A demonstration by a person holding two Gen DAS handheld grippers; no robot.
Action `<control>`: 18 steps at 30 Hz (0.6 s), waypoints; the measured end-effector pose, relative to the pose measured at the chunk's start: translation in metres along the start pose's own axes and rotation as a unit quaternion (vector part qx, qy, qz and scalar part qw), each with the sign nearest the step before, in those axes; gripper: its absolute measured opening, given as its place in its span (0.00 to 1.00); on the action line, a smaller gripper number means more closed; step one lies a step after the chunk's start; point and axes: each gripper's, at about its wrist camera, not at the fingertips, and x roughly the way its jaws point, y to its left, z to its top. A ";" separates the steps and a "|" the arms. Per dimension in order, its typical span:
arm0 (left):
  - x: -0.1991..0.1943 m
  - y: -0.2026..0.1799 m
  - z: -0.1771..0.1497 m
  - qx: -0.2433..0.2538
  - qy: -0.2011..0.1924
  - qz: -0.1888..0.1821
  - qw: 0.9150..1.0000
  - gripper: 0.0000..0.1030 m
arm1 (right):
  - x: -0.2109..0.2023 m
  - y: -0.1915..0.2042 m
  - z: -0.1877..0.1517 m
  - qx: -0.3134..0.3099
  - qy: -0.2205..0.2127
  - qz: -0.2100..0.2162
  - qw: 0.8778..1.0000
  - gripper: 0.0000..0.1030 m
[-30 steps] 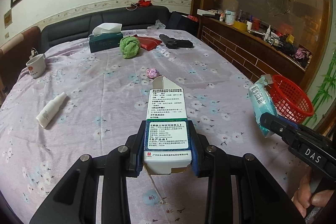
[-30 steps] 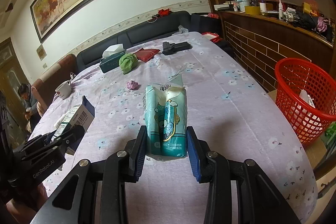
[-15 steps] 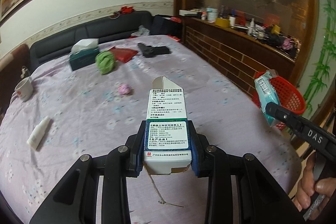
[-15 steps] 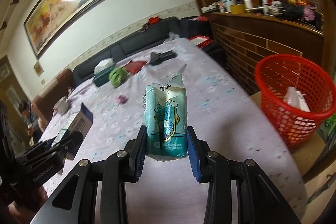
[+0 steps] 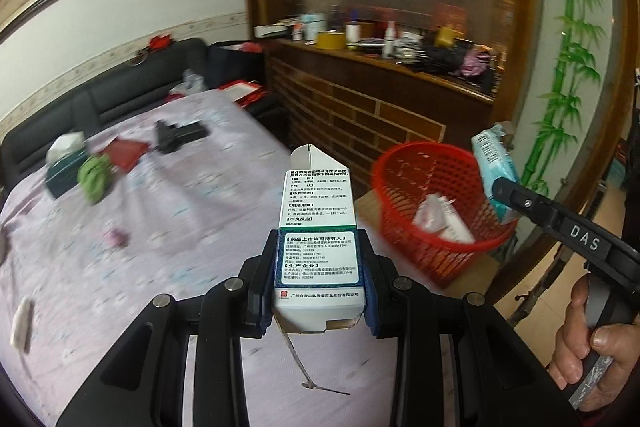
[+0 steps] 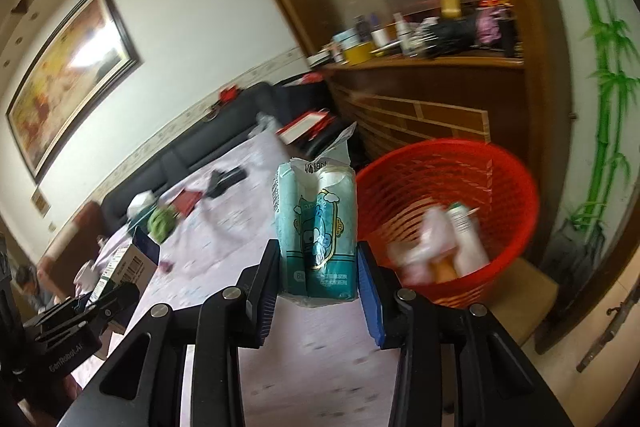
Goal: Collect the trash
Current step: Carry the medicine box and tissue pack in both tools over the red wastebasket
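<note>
With the left gripper (image 5: 320, 287) clamping the medicine box (image 5: 318, 227) and the right gripper (image 6: 318, 281) holding the tissue pack (image 6: 316, 223), each should be centred over the red basket (image 6: 516, 187) beside the table (image 5: 160, 227) before release.

A framed painting (image 6: 72, 67) hangs on the cream wall at far left above a black sofa (image 5: 132, 99). On the right, a cluttered brick-patterned wooden counter (image 5: 384, 107) meets a bamboo mural (image 5: 576, 67).
</note>
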 end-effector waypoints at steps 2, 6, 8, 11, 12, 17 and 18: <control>0.010 -0.014 0.009 0.005 0.001 -0.014 1.000 0.32 | -0.003 -0.015 0.009 0.007 -0.004 -0.008 1.000 0.39; 0.030 -0.039 0.023 0.014 0.010 -0.034 0.999 0.32 | -0.006 -0.043 0.022 0.019 -0.004 -0.016 1.000 0.40; 0.042 -0.049 0.030 0.015 0.017 -0.044 0.999 0.32 | -0.003 -0.053 0.027 0.026 0.002 -0.014 1.000 0.40; 0.059 -0.062 0.036 0.019 0.027 -0.053 0.998 0.32 | 0.003 -0.067 0.033 0.032 0.011 -0.019 0.999 0.40; 0.063 -0.066 0.037 0.019 0.030 -0.054 0.998 0.32 | 0.006 -0.072 0.035 0.035 0.014 -0.019 0.999 0.40; 0.083 -0.076 0.040 0.018 0.046 -0.061 0.997 0.32 | 0.014 -0.090 0.042 0.046 0.021 -0.020 0.999 0.40; 0.086 -0.077 0.040 0.017 0.050 -0.063 0.997 0.32 | 0.015 -0.093 0.043 0.047 0.021 -0.020 0.998 0.40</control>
